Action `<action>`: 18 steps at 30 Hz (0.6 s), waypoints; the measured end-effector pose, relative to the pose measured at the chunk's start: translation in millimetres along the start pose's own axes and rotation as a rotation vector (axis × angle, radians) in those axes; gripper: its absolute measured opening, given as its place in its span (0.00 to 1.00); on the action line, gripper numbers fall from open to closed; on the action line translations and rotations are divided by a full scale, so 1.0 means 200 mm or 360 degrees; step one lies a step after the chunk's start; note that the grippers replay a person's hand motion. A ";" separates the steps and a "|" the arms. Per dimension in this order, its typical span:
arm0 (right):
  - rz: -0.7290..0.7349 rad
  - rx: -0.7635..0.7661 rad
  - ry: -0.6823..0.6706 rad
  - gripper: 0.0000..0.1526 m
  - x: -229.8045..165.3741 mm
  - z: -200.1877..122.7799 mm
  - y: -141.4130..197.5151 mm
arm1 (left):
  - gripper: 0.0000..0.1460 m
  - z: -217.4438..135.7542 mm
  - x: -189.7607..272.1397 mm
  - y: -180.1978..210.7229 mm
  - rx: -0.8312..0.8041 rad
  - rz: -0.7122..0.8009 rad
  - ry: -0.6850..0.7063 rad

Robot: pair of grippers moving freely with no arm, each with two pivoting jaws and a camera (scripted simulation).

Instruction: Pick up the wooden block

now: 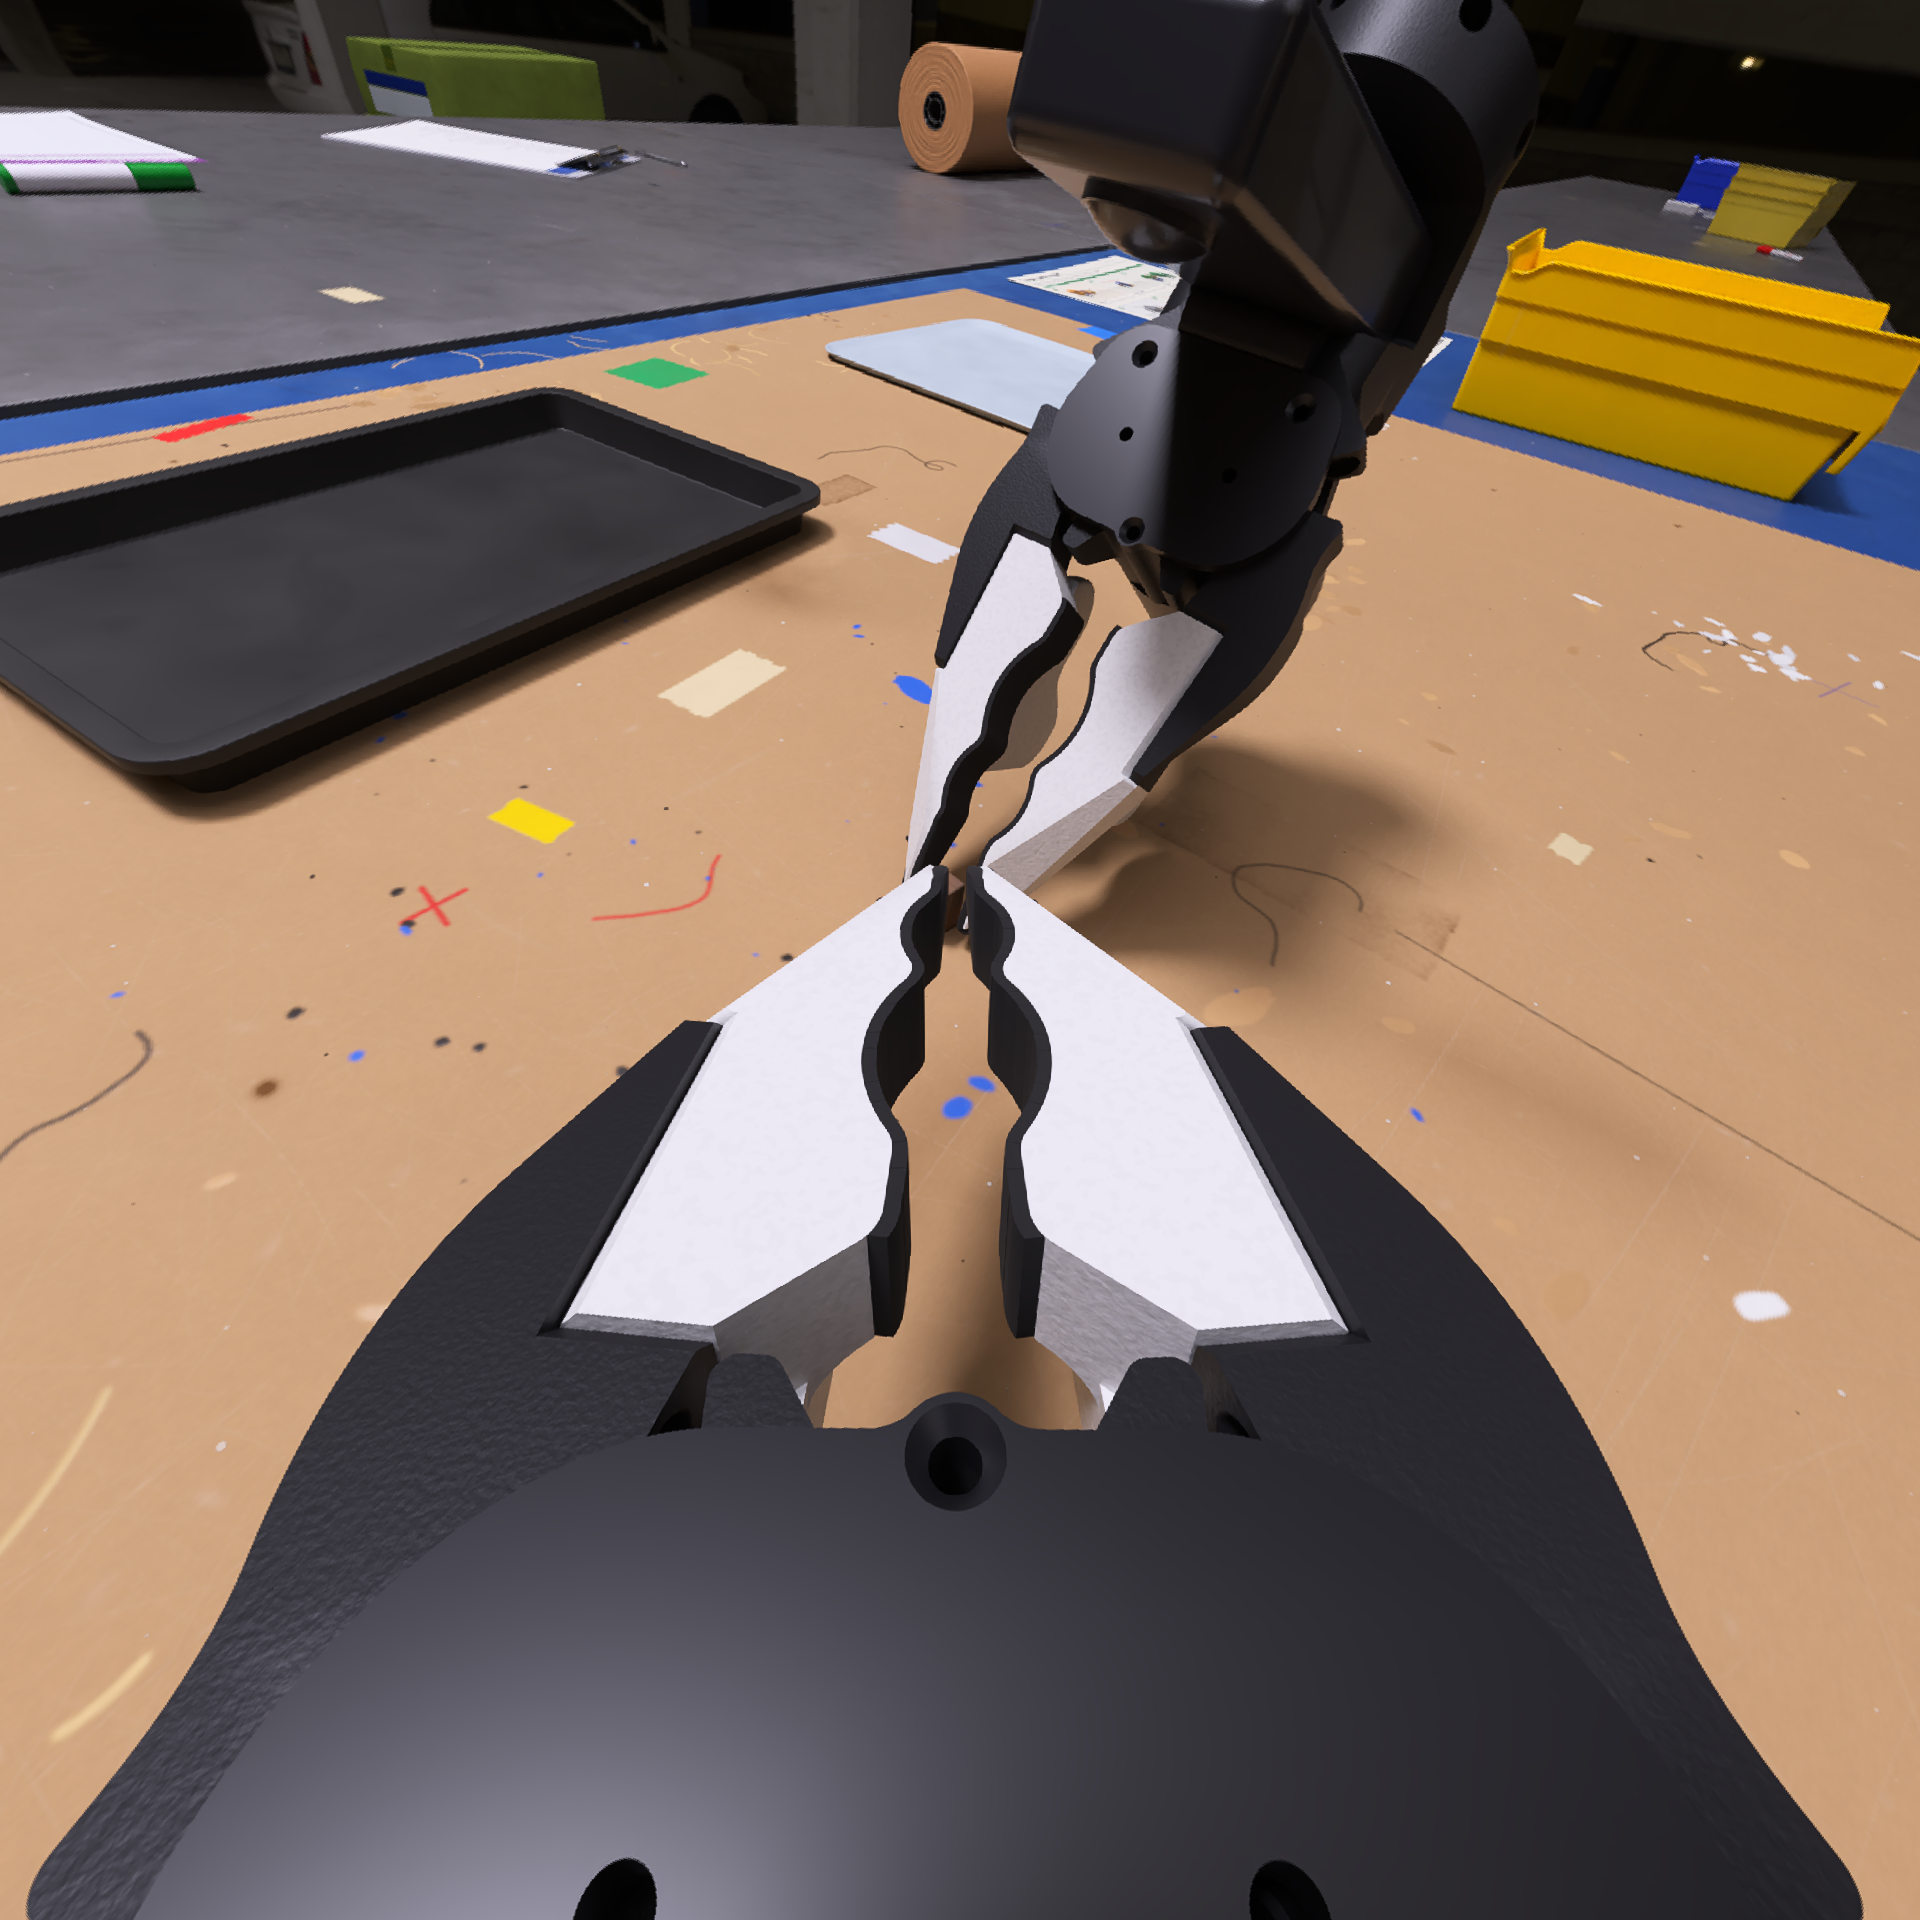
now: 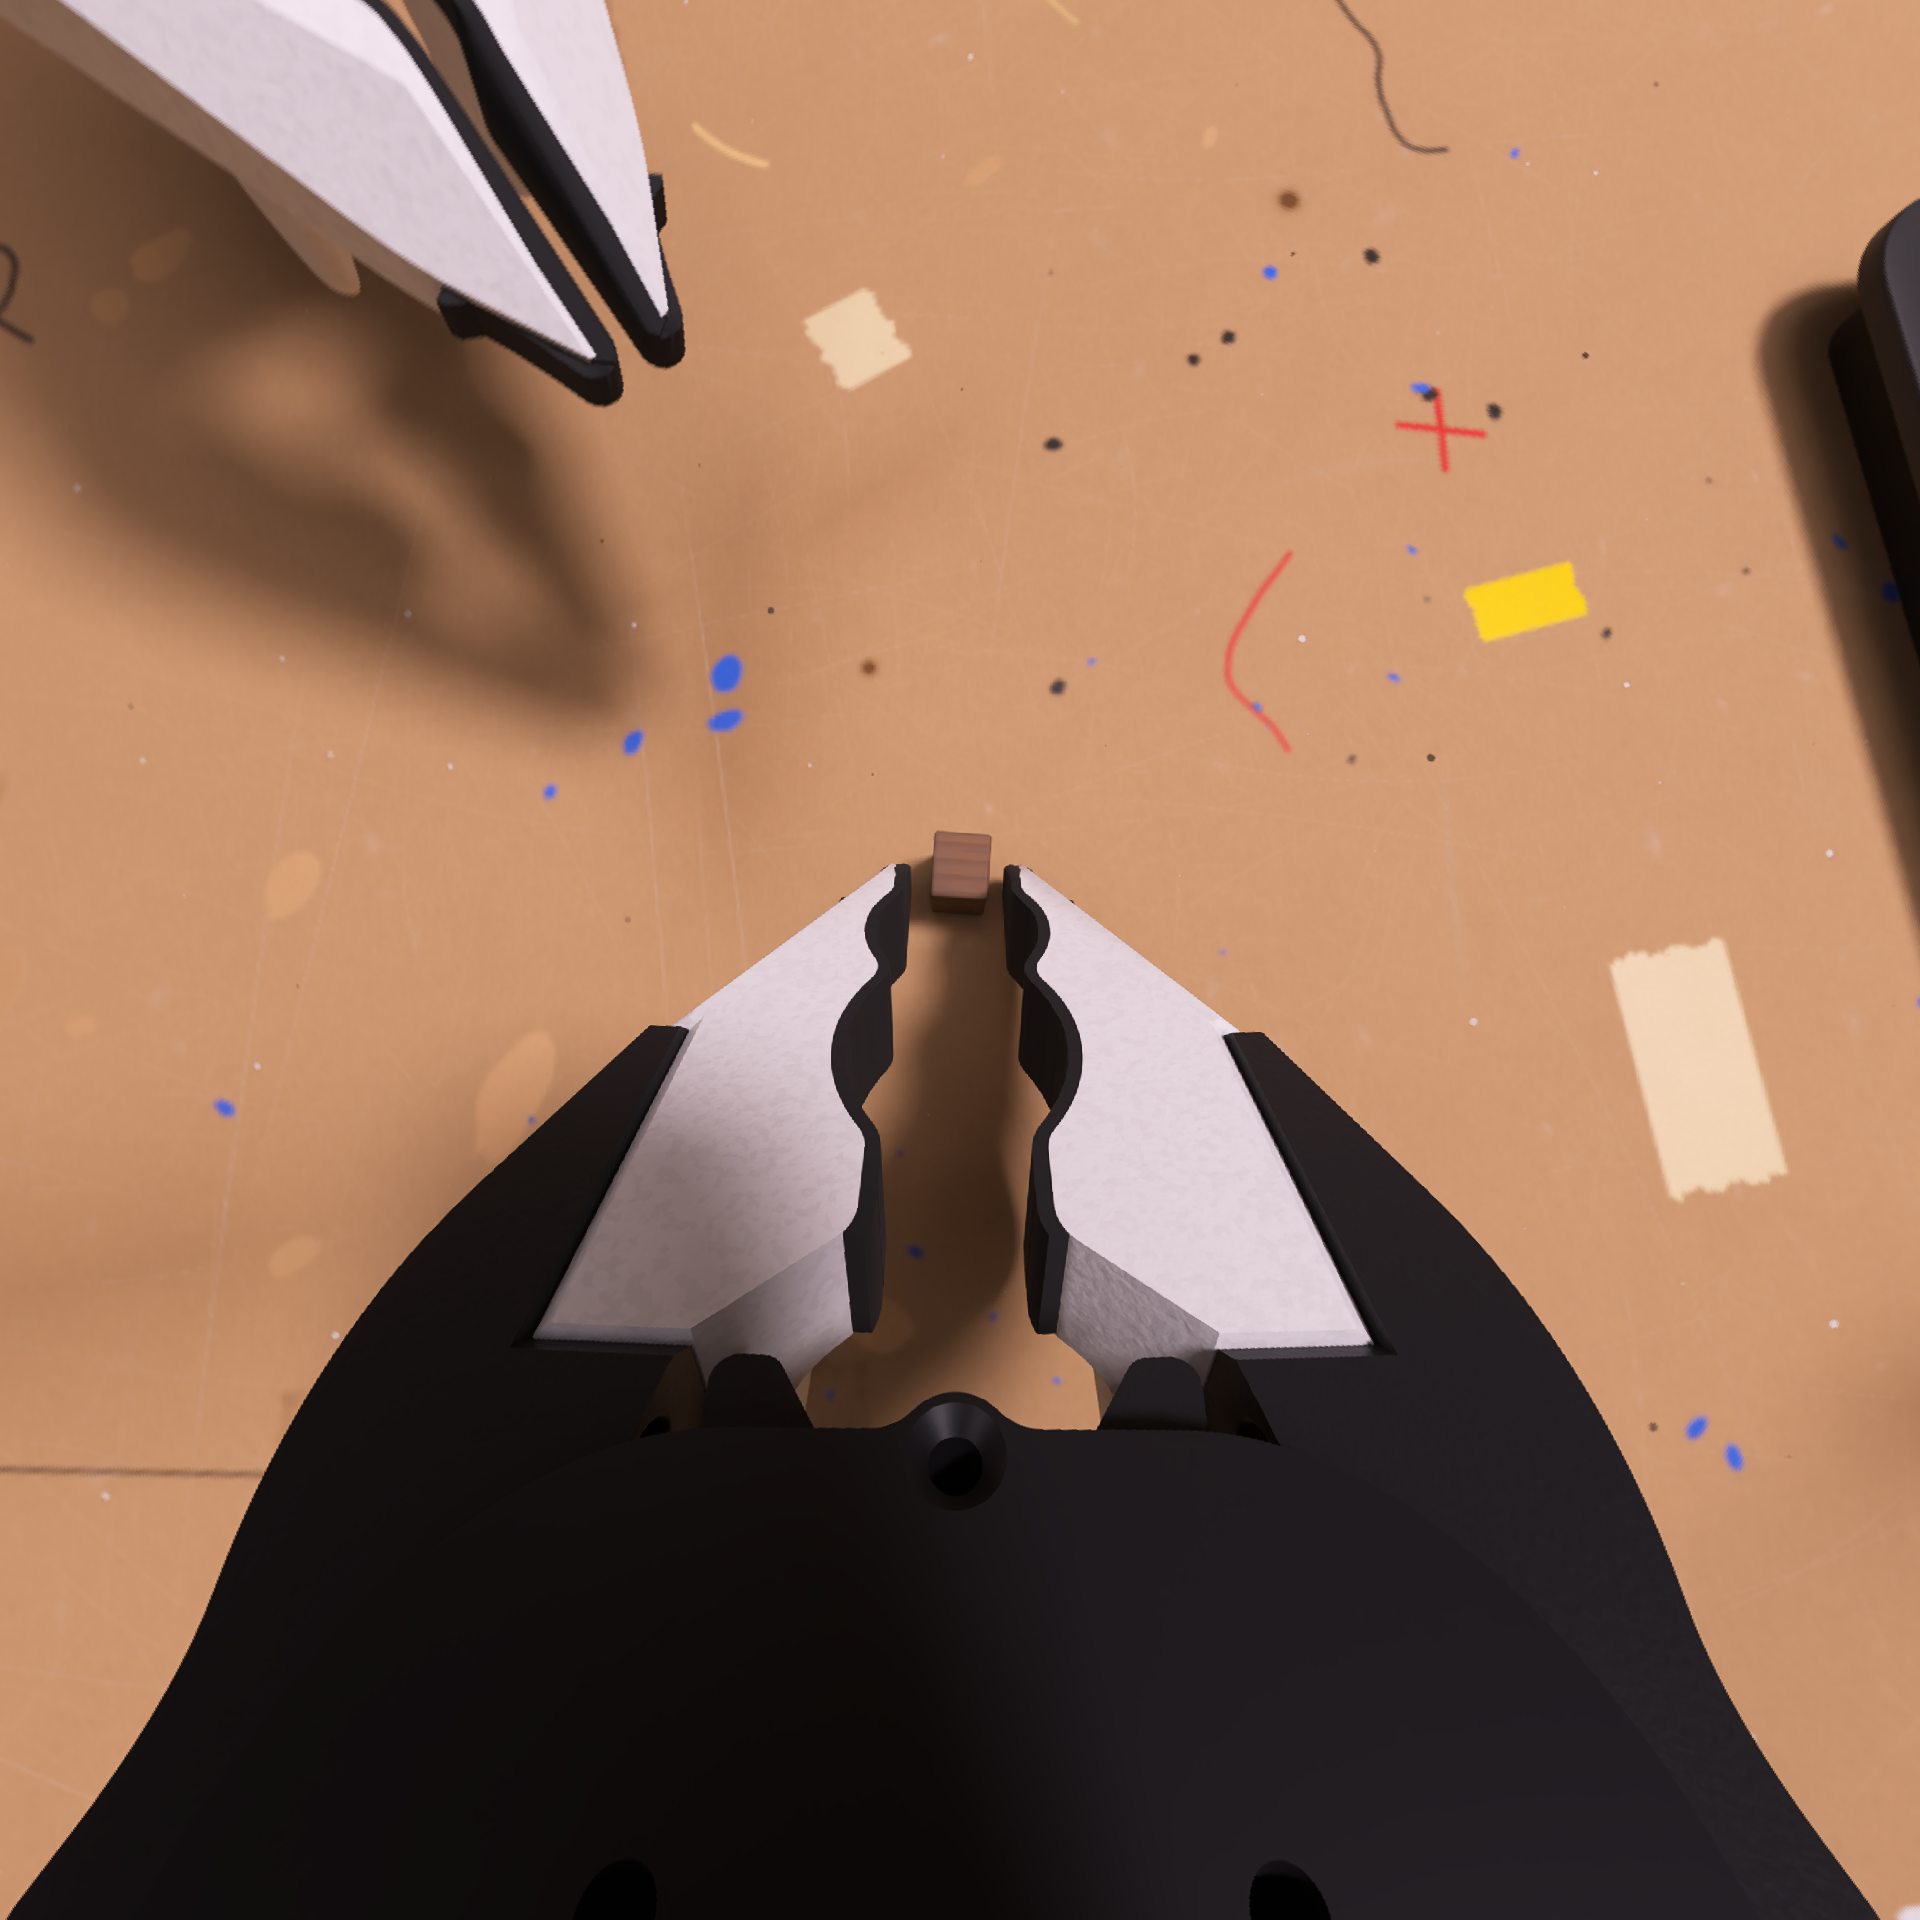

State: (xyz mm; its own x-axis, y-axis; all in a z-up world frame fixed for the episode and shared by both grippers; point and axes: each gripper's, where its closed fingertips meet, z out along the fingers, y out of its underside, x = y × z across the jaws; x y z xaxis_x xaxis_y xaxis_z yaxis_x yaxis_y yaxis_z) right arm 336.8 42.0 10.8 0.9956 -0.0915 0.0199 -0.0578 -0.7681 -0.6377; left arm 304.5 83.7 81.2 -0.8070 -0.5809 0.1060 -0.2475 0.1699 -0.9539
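The wooden block [image 2: 961, 871] is a small brown cube standing on the tan table top. My right gripper [image 2: 957, 875] is open a little, with one fingertip on each side of the block and thin gaps between them. It points steeply down at the table and also shows in the left wrist view [image 1: 954, 862]. My left gripper [image 1: 956, 883] is shut and empty, with a thin slit between its tips. In the right wrist view it hangs at the upper left [image 2: 639, 364], well away from the block. In the left wrist view only a sliver of the block [image 1: 953, 914] shows.
A black tray [image 1: 395, 582] lies to the left; its edge shows in the right wrist view [image 2: 1896, 416]. A yellow bin [image 1: 1683, 384] stands at the far right. A pale mat [image 1: 966, 364] and a brown roll [image 1: 956, 104] lie farther back. Tape patches dot the table.
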 end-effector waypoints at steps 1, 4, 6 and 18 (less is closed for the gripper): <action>0.0025 0.0006 0.0001 0.12 0.00 0.00 -0.01 | 0.02 0.00 0.00 0.00 0.0001 -0.0001 -0.0003; 0.0084 0.0023 -0.0024 0.13 -0.02 0.00 -0.02 | 0.02 0.00 0.00 0.00 -0.0005 0.0001 -0.0005; 0.0086 -0.0007 0.0008 0.13 -0.01 0.01 -0.01 | 0.02 0.00 0.00 0.01 -0.0011 -0.0001 -0.0005; 0.0015 -0.0065 0.0101 0.07 0.00 0.02 0.00 | 0.02 0.00 -0.01 0.01 -0.0009 -0.0001 -0.0012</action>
State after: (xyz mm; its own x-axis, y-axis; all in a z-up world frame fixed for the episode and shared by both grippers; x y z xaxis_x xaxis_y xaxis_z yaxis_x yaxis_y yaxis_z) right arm 337.6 44.5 7.7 0.9884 -0.1376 0.0636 -0.0712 -0.7920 -0.6063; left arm 305.4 84.1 79.6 -0.8028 -0.5870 0.1045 -0.2510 0.1738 -0.9522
